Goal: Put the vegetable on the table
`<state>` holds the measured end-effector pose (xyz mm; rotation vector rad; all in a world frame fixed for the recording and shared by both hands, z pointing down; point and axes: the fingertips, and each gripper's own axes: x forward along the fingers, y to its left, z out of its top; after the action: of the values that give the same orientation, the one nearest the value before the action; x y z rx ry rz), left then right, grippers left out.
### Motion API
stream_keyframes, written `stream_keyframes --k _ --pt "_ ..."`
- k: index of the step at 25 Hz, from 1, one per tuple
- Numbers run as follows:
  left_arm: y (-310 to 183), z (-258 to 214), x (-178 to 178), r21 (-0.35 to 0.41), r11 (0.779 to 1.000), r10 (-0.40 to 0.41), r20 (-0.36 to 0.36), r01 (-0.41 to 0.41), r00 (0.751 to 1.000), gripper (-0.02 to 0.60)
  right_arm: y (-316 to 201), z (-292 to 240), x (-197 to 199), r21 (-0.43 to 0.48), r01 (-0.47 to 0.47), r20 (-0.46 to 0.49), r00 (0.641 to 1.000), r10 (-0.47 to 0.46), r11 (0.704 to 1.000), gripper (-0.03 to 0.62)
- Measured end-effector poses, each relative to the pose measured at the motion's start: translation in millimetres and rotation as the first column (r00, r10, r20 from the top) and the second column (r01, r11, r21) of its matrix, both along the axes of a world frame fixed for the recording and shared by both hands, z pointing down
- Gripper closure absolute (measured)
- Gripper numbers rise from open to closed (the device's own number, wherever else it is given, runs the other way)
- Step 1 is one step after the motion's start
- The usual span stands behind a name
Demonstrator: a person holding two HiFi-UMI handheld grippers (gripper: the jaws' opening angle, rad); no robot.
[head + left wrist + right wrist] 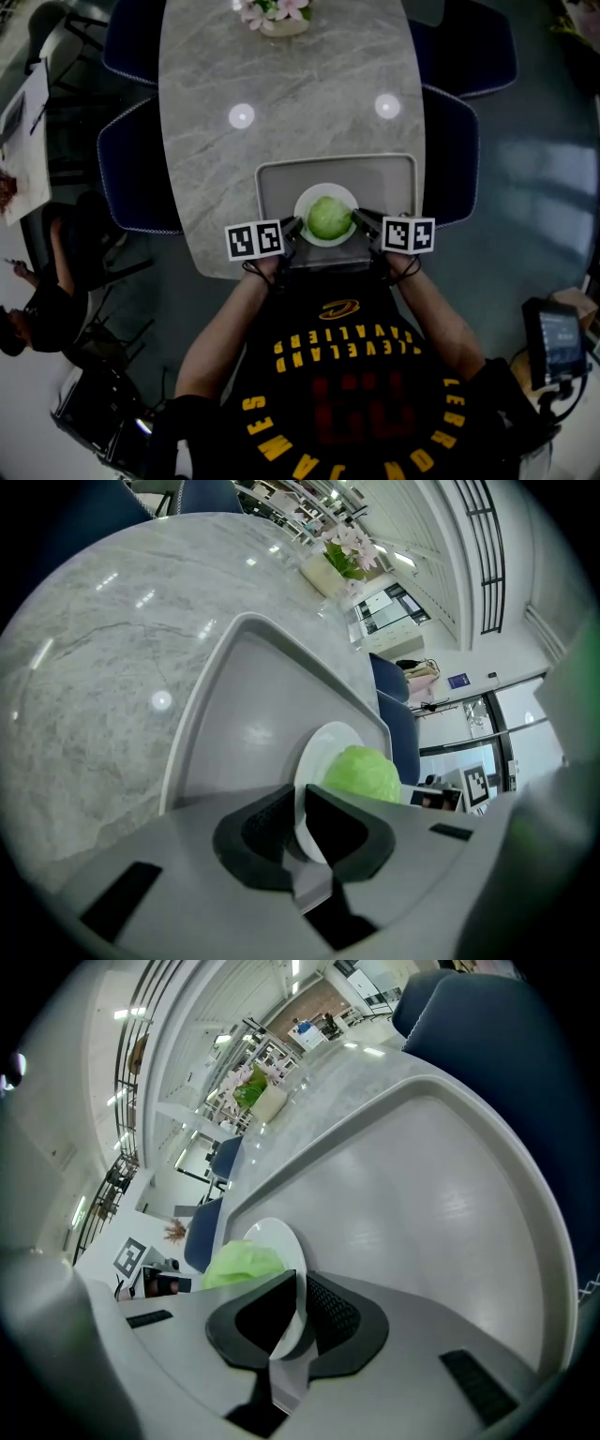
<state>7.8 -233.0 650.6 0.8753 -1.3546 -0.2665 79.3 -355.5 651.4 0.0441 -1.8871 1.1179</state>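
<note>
A round green vegetable (328, 218) lies on a small white plate (325, 193), over the grey tray (375, 178) at the near end of the marble table (281, 94). My left gripper (295, 228) is shut on the plate's left rim and my right gripper (361, 221) on its right rim. In the left gripper view the plate (319, 757) edge runs between the shut jaws of the gripper (298, 829), with the vegetable (361, 772) just beyond. The right gripper view shows the same: the gripper (300, 1309) pinches the plate (272, 1237) beside the vegetable (239, 1265). Whether the plate rests on the tray cannot be told.
A flower pot (277, 14) stands at the table's far end. Dark blue chairs flank the table at left (136, 178) and right (450, 150). A person (37, 300) sits at the far left. A device on a stand (555, 342) is at the right.
</note>
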Motion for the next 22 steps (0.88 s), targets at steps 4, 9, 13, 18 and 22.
stream_keyframes --k 4,9,13,18,22 --pt "0 -2 3 0.007 1.000 -0.005 -0.014 0.005 1.000 0.545 0 -1 3 -0.010 -0.003 -0.003 1.000 0.003 1.000 0.553" --pt "1 -3 5 0.011 1.000 -0.011 -0.010 0.011 1.000 0.546 0 -4 3 -0.009 0.003 0.006 1.000 -0.003 1.000 0.554" --pt "2 -4 6 0.015 1.000 -0.022 -0.009 0.022 1.000 0.545 0 -8 3 -0.010 0.015 0.021 1.000 -0.015 1.000 0.556" --pt "5 -10 7 0.020 0.999 -0.046 -0.025 0.046 0.999 0.545 2 -14 1 -0.029 0.038 0.029 0.999 -0.037 0.999 0.556" --pt "10 -17 6 0.031 0.997 -0.064 -0.030 0.065 0.997 0.545 5 -22 -4 -0.048 0.059 0.056 0.997 -0.056 0.997 0.559"
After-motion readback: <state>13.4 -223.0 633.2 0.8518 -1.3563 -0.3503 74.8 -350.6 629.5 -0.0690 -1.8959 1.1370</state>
